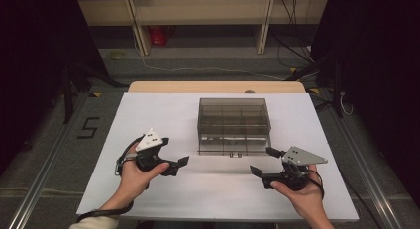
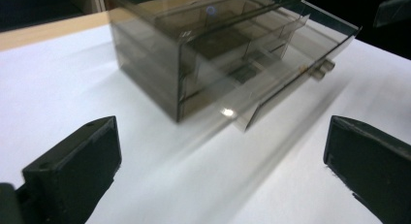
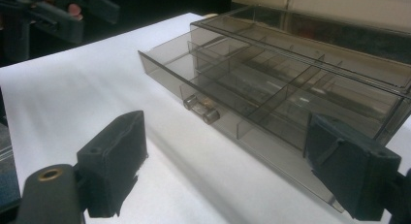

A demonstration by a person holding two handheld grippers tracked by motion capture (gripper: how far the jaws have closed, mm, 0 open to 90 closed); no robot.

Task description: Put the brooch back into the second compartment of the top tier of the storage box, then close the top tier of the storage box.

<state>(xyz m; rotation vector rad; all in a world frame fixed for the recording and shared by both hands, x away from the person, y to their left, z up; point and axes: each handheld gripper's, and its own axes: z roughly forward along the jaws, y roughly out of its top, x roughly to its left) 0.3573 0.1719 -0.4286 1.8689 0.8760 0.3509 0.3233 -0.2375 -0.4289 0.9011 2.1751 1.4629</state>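
Note:
A smoked clear plastic drawer box (image 1: pixel 234 121) stands at the middle of the white table top (image 1: pixel 148 115). Its bottom drawer (image 3: pixel 252 93) is pulled partly out toward me, showing several empty compartments and a small clear handle (image 3: pixel 201 107). My left gripper (image 1: pixel 177 165) lies left of the drawer front, pointing right, open with nothing between its jaws. The left gripper view looks at the box's corner (image 2: pixel 179 78) beyond that gripper (image 2: pixel 220 185). My right gripper (image 1: pixel 264 161) is just right of the handle (image 1: pixel 233 153), open and empty, apart from the drawer. In its own view the right gripper (image 3: pixel 228 180) faces the drawer front.
A wooden table edge (image 1: pixel 213 86) runs behind the white top. Beyond it are shelf legs, a red object (image 1: pixel 157 34) and cables on the floor. Metal rails flank the table, with a "5" mark (image 1: pixel 88 127) on the left. The other hand's gripper (image 3: pixel 63 15) shows far off.

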